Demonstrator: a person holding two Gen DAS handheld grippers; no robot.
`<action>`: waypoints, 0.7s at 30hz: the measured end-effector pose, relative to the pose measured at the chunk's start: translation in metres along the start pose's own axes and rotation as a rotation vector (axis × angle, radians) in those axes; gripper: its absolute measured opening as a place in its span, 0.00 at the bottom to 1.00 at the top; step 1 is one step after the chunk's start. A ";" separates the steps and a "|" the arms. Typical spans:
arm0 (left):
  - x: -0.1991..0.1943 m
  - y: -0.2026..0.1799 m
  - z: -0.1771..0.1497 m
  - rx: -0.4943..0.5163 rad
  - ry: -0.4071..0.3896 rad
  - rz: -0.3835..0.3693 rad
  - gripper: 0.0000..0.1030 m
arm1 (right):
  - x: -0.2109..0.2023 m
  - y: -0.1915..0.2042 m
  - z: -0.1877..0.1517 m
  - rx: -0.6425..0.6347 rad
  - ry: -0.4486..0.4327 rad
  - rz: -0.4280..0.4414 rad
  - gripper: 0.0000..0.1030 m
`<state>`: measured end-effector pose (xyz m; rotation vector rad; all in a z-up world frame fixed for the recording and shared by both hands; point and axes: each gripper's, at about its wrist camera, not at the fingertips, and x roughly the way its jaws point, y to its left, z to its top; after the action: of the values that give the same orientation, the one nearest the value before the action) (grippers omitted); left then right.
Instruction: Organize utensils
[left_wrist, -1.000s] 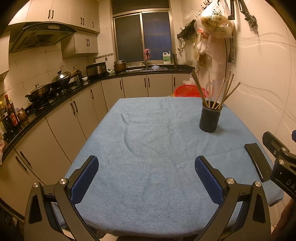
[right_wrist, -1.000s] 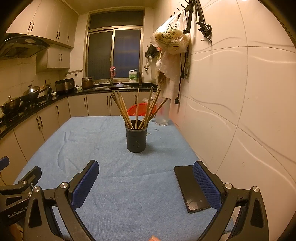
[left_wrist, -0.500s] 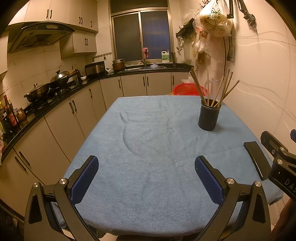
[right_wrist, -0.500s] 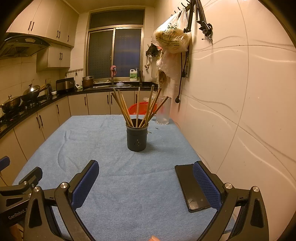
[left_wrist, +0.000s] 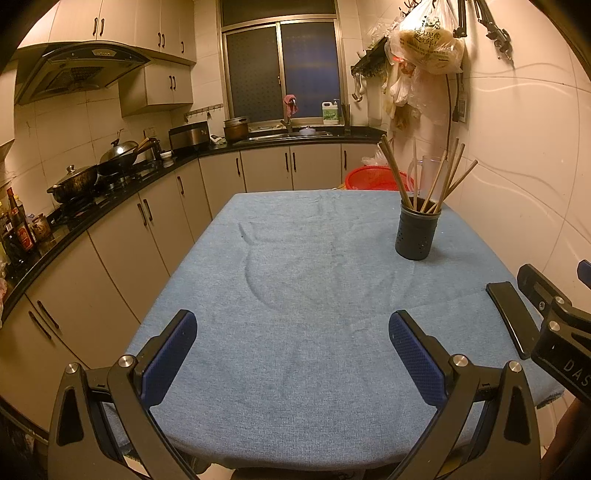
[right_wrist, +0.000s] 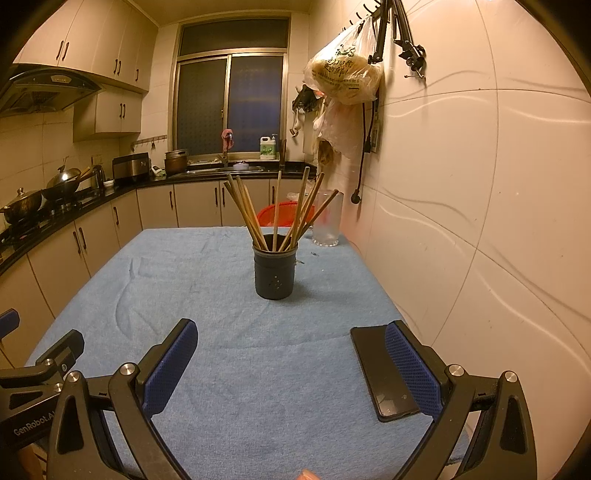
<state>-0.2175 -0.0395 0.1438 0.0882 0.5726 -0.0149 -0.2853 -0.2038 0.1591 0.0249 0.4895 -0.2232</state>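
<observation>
Both the left hand-held gripper (left_wrist: 291, 354) and the right hand-held gripper (right_wrist: 290, 356) stand wide apart, empty, low in frame over the tabletop (right_wrist: 221, 295). The chopsticks (right_wrist: 280, 214) lean in the dark holder (right_wrist: 275, 271) at centre frame, a phone (right_wrist: 380, 373) at lower right.

A dim, amber-lit kitchen: cream cabinets (left_wrist: 155, 221) under a black countertop (left_wrist: 92, 210) run along the left wall. A dark window (right_wrist: 231, 103) (night outside) faces the blue-clothed table (left_wrist: 295, 295); white tiled wall (right_wrist: 480, 184) on the right.

Home kitchen: range hood (left_wrist: 79, 70), woks on stove (left_wrist: 118, 155), sink counter (left_wrist: 291, 134)
</observation>
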 end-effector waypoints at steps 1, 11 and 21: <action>0.000 0.000 0.000 0.001 0.000 0.000 1.00 | 0.000 0.000 0.000 0.000 0.000 0.001 1.00; 0.000 0.000 0.000 0.000 0.000 0.000 1.00 | 0.002 0.000 -0.001 -0.001 0.003 0.004 1.00; 0.002 0.001 -0.001 -0.007 0.011 -0.005 1.00 | 0.005 0.000 -0.002 -0.003 0.009 0.008 1.00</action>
<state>-0.2163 -0.0384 0.1415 0.0800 0.5838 -0.0169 -0.2820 -0.2043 0.1547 0.0252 0.4989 -0.2145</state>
